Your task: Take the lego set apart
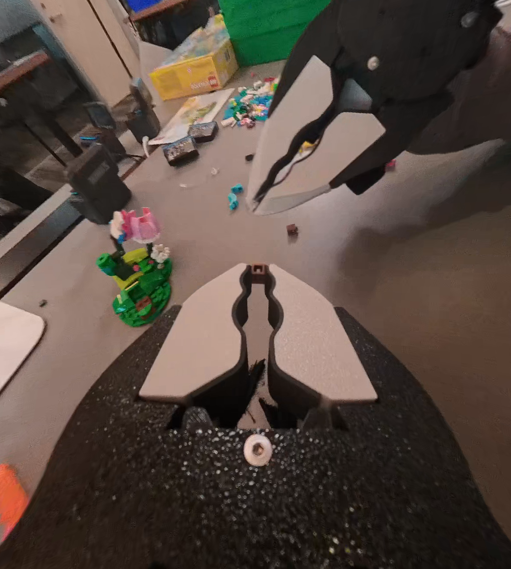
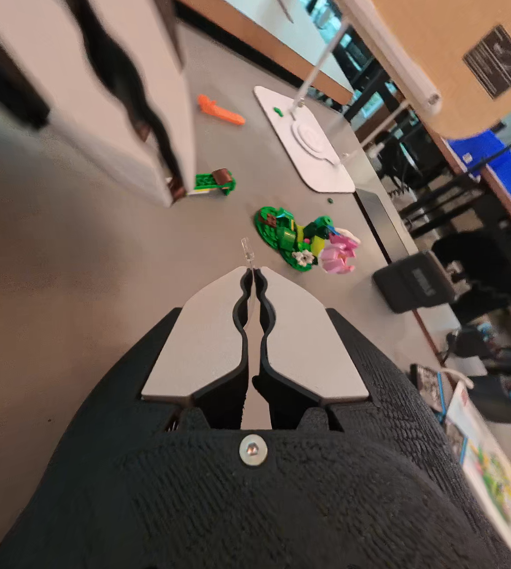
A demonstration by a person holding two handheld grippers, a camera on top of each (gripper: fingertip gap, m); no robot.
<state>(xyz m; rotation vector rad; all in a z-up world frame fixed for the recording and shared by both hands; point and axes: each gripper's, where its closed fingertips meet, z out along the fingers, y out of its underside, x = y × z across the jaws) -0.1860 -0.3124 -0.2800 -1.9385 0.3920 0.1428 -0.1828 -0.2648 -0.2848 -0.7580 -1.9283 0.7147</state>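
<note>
Lego flower model (image 1: 137, 277) stands on the bench (image 1: 371, 308), left of the left gripper (image 1: 258, 268), which pinches a small brown brick (image 1: 258, 272). Right gripper (image 2: 252, 271) clamps a clear rod (image 2: 247, 251). Only its view shows a separate green-and-brown piece (image 2: 217, 183).

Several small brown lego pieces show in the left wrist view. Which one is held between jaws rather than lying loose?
The brown piece pinched at the tips of the left gripper. The other brown piece lies loose on the table, farther ahead.
</note>
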